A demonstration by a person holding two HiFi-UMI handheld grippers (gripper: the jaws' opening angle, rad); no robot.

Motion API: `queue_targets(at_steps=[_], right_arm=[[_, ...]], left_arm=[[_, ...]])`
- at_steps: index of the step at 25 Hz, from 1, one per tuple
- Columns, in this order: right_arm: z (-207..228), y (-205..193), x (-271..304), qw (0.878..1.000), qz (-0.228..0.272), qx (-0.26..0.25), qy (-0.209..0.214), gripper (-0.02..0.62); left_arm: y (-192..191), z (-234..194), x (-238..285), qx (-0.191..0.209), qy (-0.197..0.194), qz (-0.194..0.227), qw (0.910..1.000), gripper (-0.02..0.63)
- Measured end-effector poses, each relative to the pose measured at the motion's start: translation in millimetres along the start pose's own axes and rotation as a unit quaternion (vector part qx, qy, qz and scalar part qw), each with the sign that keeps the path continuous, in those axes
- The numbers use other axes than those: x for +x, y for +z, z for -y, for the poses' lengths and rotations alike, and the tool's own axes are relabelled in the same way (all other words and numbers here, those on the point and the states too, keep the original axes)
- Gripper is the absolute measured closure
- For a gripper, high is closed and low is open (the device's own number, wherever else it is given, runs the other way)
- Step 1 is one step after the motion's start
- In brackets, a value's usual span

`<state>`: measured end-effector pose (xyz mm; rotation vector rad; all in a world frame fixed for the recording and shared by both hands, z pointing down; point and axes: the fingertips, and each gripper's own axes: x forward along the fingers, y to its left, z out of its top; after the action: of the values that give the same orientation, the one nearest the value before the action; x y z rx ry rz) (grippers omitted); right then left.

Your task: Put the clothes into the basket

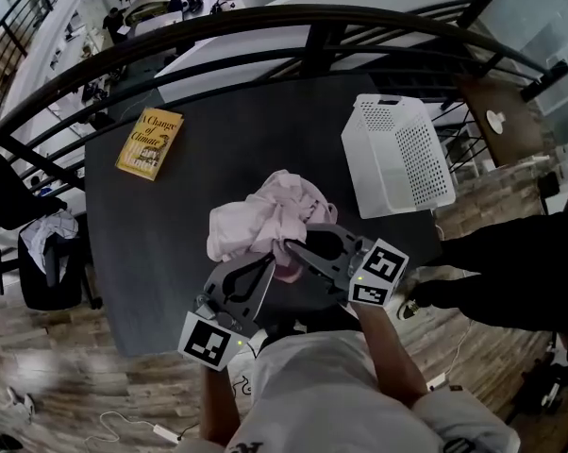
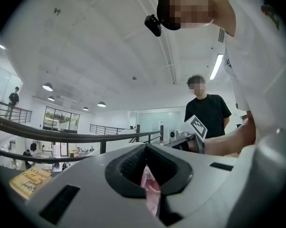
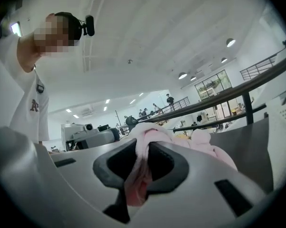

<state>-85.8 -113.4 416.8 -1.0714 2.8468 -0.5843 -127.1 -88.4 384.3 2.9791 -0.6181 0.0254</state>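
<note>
two grippers on one pink garment (image 1: 270,217) | left gripper (image 1: 263,264) jaws nearly closed, pinching a fold at its near edge | right gripper (image 1: 292,249) clamped on cloth just beside it | garment bunched over the dark desk (image 1: 161,243) | white basket (image 1: 397,154) stands apart at the desk's right edge

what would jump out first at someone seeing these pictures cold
A crumpled pink garment lies mid-table, pinched at its near edge by the left gripper and the right gripper. A white perforated basket stands at the right edge of the dark table; a yellow book lies at its far left.
</note>
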Motion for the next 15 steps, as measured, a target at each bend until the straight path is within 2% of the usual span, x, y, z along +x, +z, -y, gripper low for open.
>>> queue_targets(at_steps=[9,15], right_arm=[[3,38,-21,0.999,0.039,-0.028,-0.014,0.522],[6,60,-38,0.997,0.062,-0.04,-0.009,0.523]], left_arm=[[19,10,21,0.023,-0.027,0.005,0.9994,0.603],[32,19,41,0.038,-0.031,0.005,0.9988,0.603]])
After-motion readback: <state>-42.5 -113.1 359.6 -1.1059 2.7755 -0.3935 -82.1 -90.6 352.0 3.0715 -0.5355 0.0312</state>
